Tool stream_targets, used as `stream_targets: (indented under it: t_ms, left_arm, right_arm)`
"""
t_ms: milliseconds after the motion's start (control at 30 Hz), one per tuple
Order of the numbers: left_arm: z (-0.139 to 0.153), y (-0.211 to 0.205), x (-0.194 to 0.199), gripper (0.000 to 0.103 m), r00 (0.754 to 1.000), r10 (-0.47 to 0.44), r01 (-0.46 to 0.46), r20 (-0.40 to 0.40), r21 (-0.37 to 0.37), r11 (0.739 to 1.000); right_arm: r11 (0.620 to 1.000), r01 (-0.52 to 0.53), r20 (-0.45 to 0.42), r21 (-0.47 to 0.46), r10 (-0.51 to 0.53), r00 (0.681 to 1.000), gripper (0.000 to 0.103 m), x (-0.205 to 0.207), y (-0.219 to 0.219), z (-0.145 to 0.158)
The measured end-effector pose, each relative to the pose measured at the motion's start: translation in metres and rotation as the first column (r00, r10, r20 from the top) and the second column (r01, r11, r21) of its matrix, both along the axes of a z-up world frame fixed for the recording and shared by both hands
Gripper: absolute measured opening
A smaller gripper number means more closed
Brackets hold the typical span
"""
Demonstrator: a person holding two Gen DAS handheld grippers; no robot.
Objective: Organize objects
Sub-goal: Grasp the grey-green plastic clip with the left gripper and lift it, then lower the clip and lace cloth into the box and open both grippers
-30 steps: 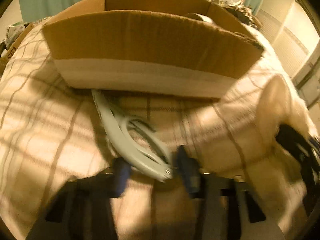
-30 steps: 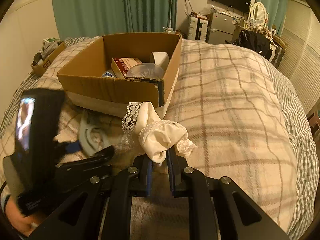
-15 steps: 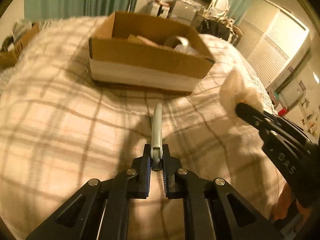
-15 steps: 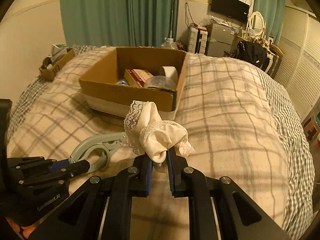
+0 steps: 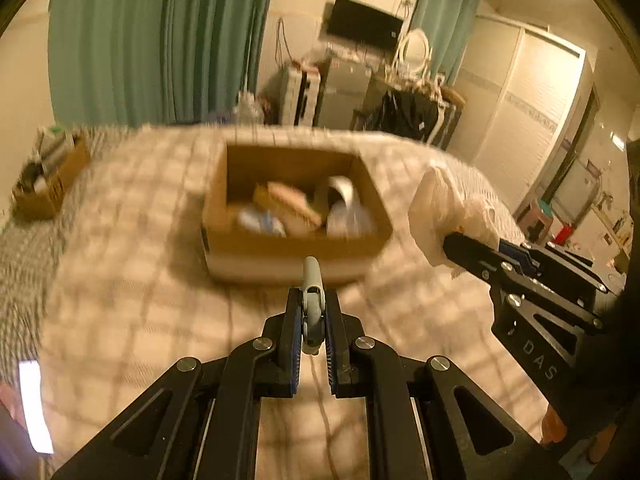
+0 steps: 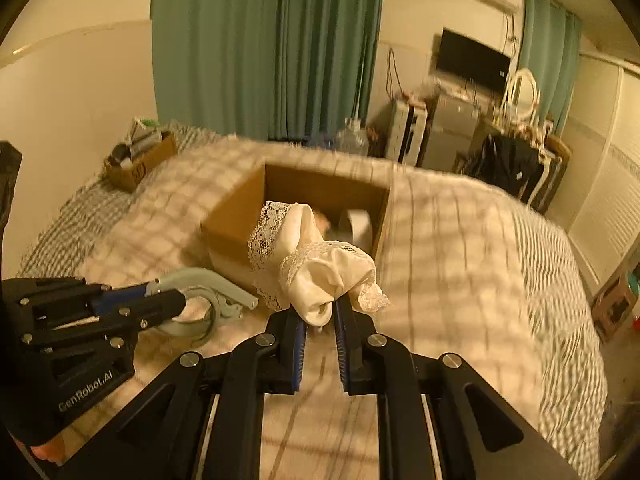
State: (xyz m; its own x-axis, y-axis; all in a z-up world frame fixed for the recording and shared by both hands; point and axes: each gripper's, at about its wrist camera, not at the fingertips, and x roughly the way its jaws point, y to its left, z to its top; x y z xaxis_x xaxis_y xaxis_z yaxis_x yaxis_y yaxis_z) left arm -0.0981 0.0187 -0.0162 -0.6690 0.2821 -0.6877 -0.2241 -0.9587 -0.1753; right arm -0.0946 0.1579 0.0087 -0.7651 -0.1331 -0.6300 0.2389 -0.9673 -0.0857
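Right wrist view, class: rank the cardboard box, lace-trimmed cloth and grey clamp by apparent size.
1. cardboard box
2. lace-trimmed cloth, though nearness enlarges it
3. grey clamp, partly hidden by the left gripper

A pale grey-blue clamp-like ring (image 6: 200, 300) with a hinged, curved body is hanging clear of the checked bedspread, pinched at one end and jutting out edge-on in the left wrist view (image 5: 312, 300); its open loop is showing sideways in the right wrist view. A cream cloth with lace trim (image 6: 316, 268) is sitting bunched and crumpled, gripped at its lower fold, its lace edges fanning upward; it is appearing as a pale wad to the right in the left wrist view (image 5: 448, 212). Beyond both, an open cardboard box (image 5: 296, 244) is lying on the bed, holding several blurred items, among them a roll of tape (image 6: 360, 224).
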Motion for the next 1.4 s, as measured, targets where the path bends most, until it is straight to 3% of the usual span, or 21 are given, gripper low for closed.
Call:
stream_targets:
  t_ms: [333, 533, 633, 967, 1200, 1400]
  left_arm:
    - [0.068, 0.005, -0.086, 0.009, 0.985, 0.028, -0.037, -0.167, -0.048, 0.998]
    - [0.072, 0.010, -0.145, 0.009, 0.978, 0.050, -0.068, -0.202, -0.086, 0.994]
    - [0.057, 0.009, -0.168, 0.009, 0.979, 0.059, -0.081, -0.198, -0.107, 0.991]
    - [-0.012, 0.016, -0.203, 0.009, 0.981, 0.025, -0.057, -0.192, -0.164, 0.985]
    - [-0.028, 0.018, -0.204, 0.009, 0.981, 0.018, -0.054, -0.195, -0.180, 0.982]
    - [-0.042, 0.012, -0.187, 0.009, 0.988, 0.029, -0.057, -0.152, -0.180, 0.982]
  right_arm:
    - [0.998, -0.056, -0.094, -0.028, 0.053, 0.994, 0.012, -0.077, -0.006, 0.076]
    - [0.996, -0.041, -0.087, -0.079, 0.034, 0.996, 0.012, -0.145, -0.001, 0.092]
    - [0.994, -0.035, -0.059, -0.102, 0.029, 0.998, 0.012, -0.175, -0.001, 0.077]
    - [0.993, -0.045, 0.093, -0.112, 0.055, 0.994, 0.012, -0.233, -0.001, -0.019]
    - [0.993, -0.044, 0.149, -0.114, 0.061, 0.987, 0.012, -0.244, 0.005, -0.048]
    - [0.993, -0.040, 0.177, -0.108, 0.058, 0.982, 0.012, -0.242, 0.006, -0.059]
